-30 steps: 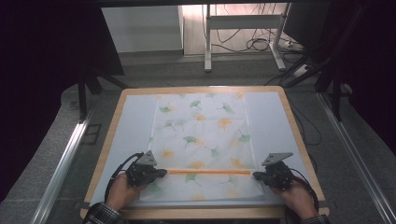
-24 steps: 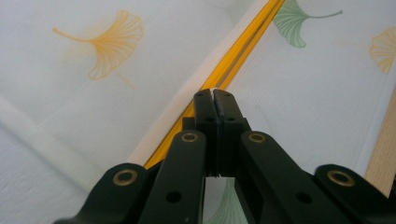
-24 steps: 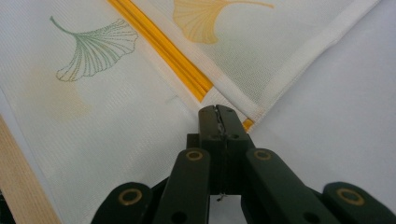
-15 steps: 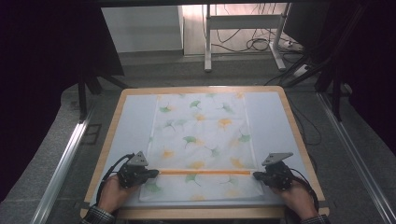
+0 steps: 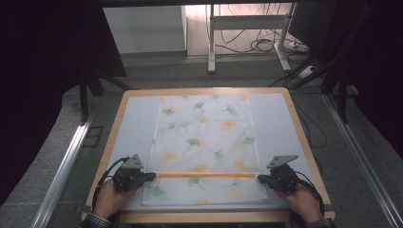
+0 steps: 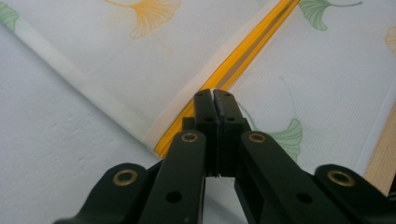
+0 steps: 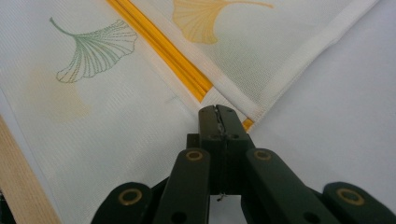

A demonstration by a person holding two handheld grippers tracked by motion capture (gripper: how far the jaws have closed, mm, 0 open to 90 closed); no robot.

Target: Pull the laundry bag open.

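A white cloth point(image 5: 204, 137) printed with green and orange ginkgo leaves lies flat on the table. An orange strip point(image 5: 204, 175) crosses it near the front edge. My left gripper point(image 5: 153, 175) is at the strip's left end, jaws shut, with its tips point(image 6: 214, 93) resting over the orange strip point(image 6: 243, 51). At the strip's right end my right gripper point(image 5: 260, 179) is also shut. Its tips point(image 7: 217, 109) touch the cloth's hemmed corner point(image 7: 243, 109), where the orange strip point(image 7: 159, 46) ends. I see no fabric clamped between either pair of jaws.
A white cover point(image 5: 133, 128) spreads over the table inside a wooden rim point(image 5: 204, 90). The person's hands come in at the front edge. Metal rails point(image 5: 66, 166) run along both sides of the table, and cables lie on the floor beyond it.
My left gripper has slid left along the orange strip toward its end. The right gripper has stayed where it was.
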